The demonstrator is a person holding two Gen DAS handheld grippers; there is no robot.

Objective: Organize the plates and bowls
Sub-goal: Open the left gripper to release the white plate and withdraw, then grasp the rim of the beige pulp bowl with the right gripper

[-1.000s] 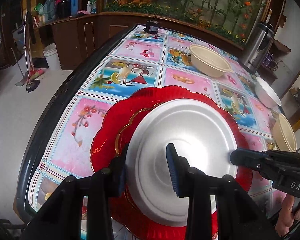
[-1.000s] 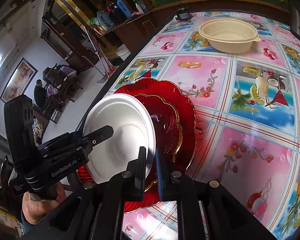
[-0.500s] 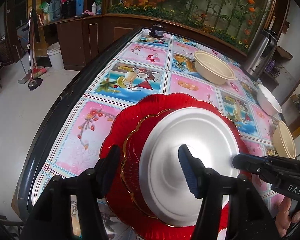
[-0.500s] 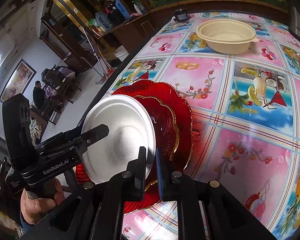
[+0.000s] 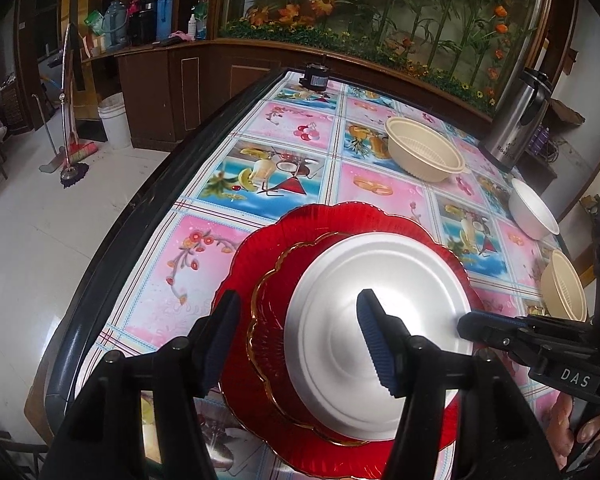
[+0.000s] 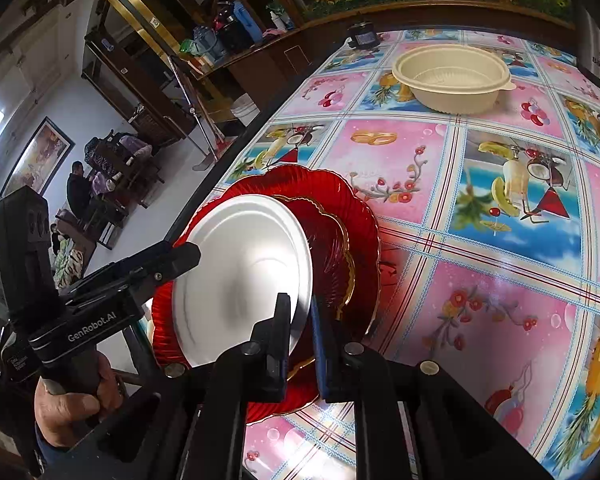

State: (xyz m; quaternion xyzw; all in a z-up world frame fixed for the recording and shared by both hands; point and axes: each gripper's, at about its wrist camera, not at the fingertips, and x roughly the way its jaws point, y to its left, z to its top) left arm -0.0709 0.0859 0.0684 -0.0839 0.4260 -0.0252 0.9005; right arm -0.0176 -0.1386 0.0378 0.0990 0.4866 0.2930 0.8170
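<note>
Your right gripper [image 6: 300, 340] jaws pinch the white plate [image 5: 380, 320] rim; left gripper [image 5: 296, 340] jaws spread, straddling its opposite edge.

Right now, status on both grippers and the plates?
Left gripper open. Right gripper shut on white plate rim. Plate stacked on red plates. Nothing obstructing.

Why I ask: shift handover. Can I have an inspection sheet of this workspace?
Surface: table, patterned cloth.
Job's things: white plate on small red plate on big red plate; big cream bowl, white bowl, small cream bowl apart.
Clutter: flask; small black thing at far edge.
Grippers: left tongs open over the stack; right tongs shut on white plate's rim.
Cables: nothing seen.
Surroundings: cabinet, broom, bucket, seated person.
</note>
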